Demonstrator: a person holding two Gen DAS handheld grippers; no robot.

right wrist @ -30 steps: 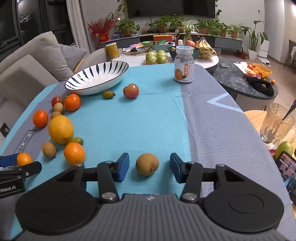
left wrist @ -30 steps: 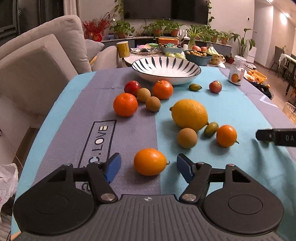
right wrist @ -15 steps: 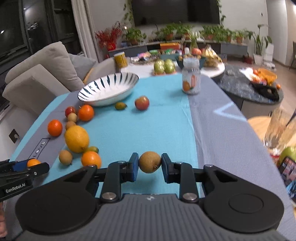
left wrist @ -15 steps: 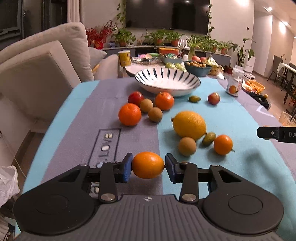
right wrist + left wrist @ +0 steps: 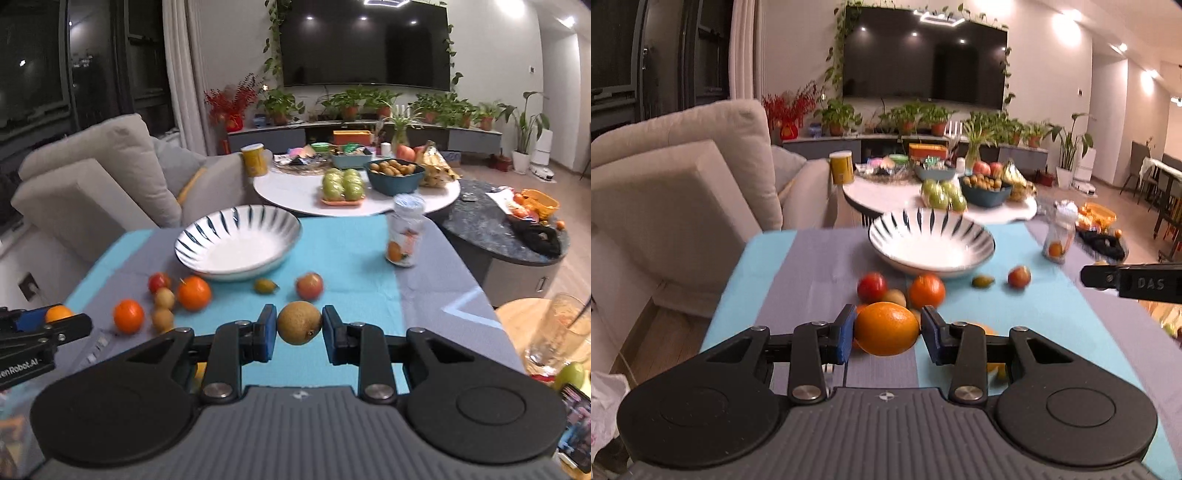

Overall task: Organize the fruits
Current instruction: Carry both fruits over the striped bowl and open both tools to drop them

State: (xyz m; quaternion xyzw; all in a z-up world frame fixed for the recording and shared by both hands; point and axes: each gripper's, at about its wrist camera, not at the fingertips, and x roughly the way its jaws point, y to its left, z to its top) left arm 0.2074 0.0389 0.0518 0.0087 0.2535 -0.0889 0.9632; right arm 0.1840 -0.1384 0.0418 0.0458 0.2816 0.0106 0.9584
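Left tool [image 5: 887, 334]: clenched on an orange [image 5: 886, 328]; 1 s ago jaws were wide w/ the orange lying between them on the cloth, 0.5 s ago they'd closed on it low down. Now it's lifted clear of the worktop [image 5: 812, 273], held level betw. the blue pads.
Right tool [image 5: 299, 328]: clenched on a brown round fruit [image 5: 298, 322], prob. a pear or similar; same sequence, open around it 1 s ago, pinched 0.5 s ago, now raised off the cloth.
Change: both views have tipped up & fwd; more room & TV in view, less cloth. Far items blur, so both tools are moving.
Bowl [image 5: 931, 243]: striped, looks empty, straight ahead of left tool, ahead & a bit left of right tool. Nearer to both than 0.5 s ago.
Loose fruit: red one, small brown ones & another orange sit just ahead of left tool, betw. it and the bowl; a small green fruit [image 5: 265, 285] & a red apple [image 5: 309, 285] lie just ahead of right tool; jar [image 5: 405, 232] ahead-right, well apart from the path.
Meaning for task: both picks look done; carry phase under way, drop into bowl likely next. Nothing in the bowl yet, so task is early, most fruit not yet sorted.
Watch: both tools heading for one bowl, risk of bumping each other over the rim; round fruit on flat pads could roll out if grip eases early.
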